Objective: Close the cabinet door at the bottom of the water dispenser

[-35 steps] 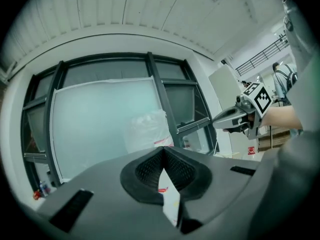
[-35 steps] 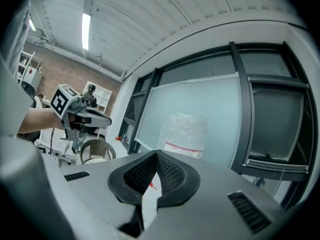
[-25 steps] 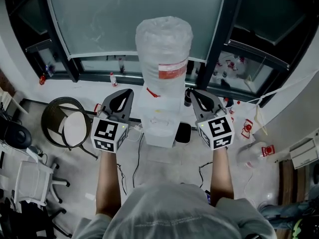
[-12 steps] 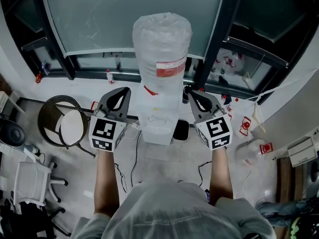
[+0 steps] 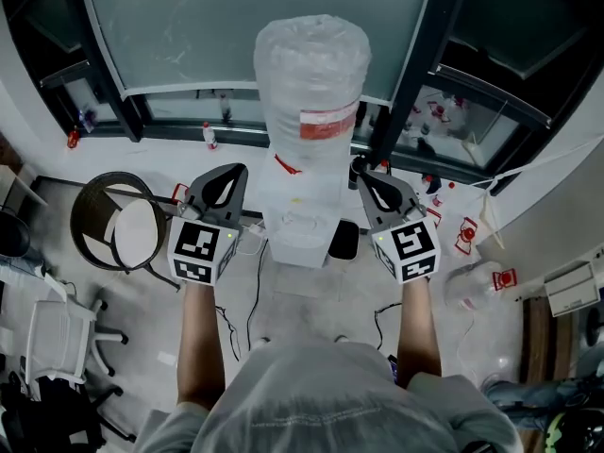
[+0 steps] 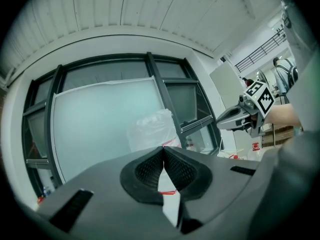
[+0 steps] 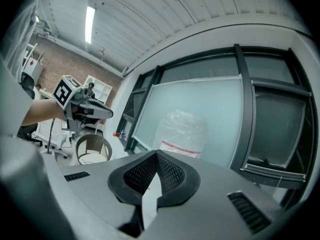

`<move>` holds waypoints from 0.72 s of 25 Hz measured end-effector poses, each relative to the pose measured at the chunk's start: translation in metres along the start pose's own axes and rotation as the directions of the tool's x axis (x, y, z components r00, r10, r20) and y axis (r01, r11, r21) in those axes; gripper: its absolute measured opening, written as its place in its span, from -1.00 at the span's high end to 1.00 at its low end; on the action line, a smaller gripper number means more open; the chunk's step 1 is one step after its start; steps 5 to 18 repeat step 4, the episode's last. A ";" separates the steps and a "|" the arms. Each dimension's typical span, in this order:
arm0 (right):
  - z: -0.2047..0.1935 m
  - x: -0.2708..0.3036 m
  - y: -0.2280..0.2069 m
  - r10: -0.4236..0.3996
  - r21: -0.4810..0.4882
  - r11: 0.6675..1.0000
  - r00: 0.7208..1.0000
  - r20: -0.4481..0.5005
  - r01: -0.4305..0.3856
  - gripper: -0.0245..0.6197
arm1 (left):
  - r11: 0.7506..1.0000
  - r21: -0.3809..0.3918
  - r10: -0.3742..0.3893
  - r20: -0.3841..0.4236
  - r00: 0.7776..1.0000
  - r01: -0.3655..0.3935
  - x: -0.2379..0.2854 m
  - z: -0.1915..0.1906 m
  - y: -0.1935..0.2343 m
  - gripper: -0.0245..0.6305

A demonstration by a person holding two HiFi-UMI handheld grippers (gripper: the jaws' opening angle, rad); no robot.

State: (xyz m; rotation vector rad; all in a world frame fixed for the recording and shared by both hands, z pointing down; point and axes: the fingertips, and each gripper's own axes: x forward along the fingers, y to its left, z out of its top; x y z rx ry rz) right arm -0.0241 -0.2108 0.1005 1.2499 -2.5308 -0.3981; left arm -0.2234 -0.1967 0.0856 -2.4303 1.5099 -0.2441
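Note:
The white water dispenser point(image 5: 297, 225) stands against the window, with a plastic-wrapped bottle point(image 5: 310, 78) on top; the bottle also shows in the left gripper view point(image 6: 150, 130) and the right gripper view point(image 7: 182, 132). Its bottom cabinet door is hidden from above. My left gripper point(image 5: 229, 173) hangs to the left of the dispenser and my right gripper point(image 5: 364, 178) to the right of it, both held level at about the height of its top. Each gripper is shut with nothing in it, tips point(image 6: 163, 148) point(image 7: 157, 153) touching.
A dark round basket point(image 5: 123, 232) stands on the floor at the left, with a white chair point(image 5: 61, 338) nearer me. Cables point(image 5: 257, 300) run across the floor in front of the dispenser. Red-and-white items point(image 5: 469, 239) lie at the right, small bottles point(image 5: 209, 136) on the window sill.
Both grippers have sunk slightly, keeping their places either side of the dispenser. Their jaws stay shut.

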 end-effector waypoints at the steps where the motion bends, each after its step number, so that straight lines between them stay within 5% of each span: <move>1: -0.001 0.001 0.000 0.000 0.001 1.000 1.000 0.000 0.000 0.84 | 1.000 -0.001 0.000 -0.001 1.000 0.000 0.000 -0.001 0.001 0.86; 18: -0.003 0.003 -0.001 -0.003 0.006 1.000 1.000 -0.002 0.003 0.84 | 1.000 -0.004 0.001 -0.005 1.000 -0.001 0.001 -0.005 0.002 0.86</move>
